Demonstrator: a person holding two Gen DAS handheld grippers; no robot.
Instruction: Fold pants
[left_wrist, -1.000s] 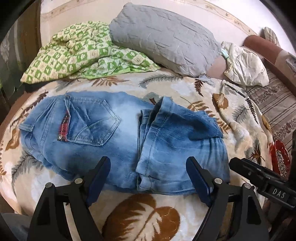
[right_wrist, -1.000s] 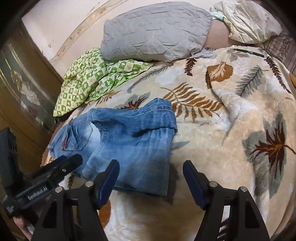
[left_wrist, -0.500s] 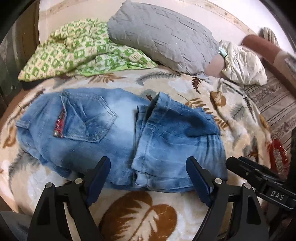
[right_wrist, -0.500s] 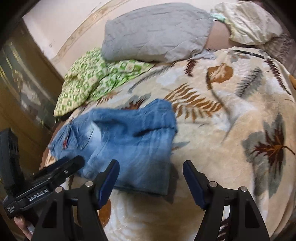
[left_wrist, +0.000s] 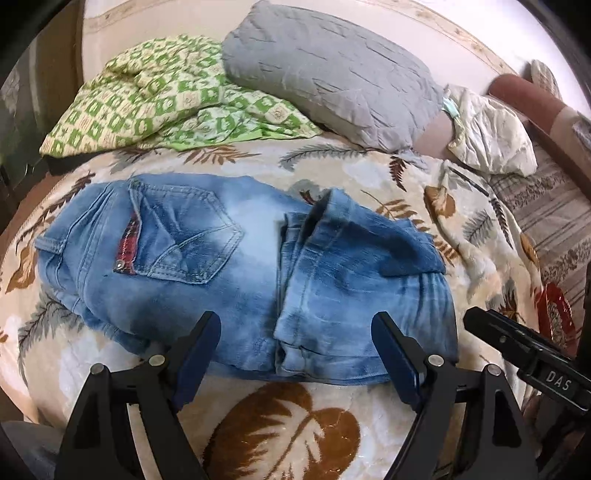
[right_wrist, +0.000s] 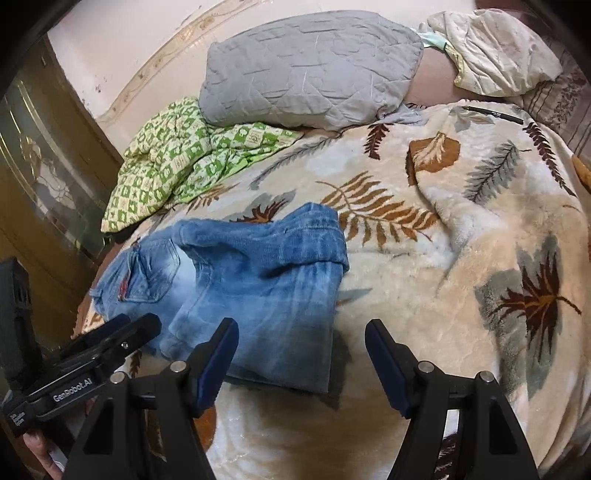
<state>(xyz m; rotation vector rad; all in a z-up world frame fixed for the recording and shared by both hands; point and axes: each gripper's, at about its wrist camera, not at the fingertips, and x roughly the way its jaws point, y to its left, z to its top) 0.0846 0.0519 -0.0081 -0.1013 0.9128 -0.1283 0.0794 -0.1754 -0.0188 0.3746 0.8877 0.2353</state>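
Observation:
Blue jeans (left_wrist: 236, 273) lie on the bed, the legs folded back over the seat, a back pocket showing at the left. They also show in the right wrist view (right_wrist: 258, 288). My left gripper (left_wrist: 295, 350) is open and empty, held just above the jeans' near edge. My right gripper (right_wrist: 299, 354) is open and empty, over the jeans' near right corner. Each gripper shows at the edge of the other's view.
The bed carries a cream leaf-print blanket (right_wrist: 461, 258). A grey pillow (left_wrist: 332, 70), a green checked cloth (left_wrist: 162, 99) and a cream pillow (left_wrist: 491, 136) lie at the back. A black pen (right_wrist: 493, 113) lies on the blanket. A wooden cabinet (right_wrist: 40, 177) stands at the left.
The left wrist view has shifted slightly nearer over the jeans. Both grippers stay open. The jeans have not moved.

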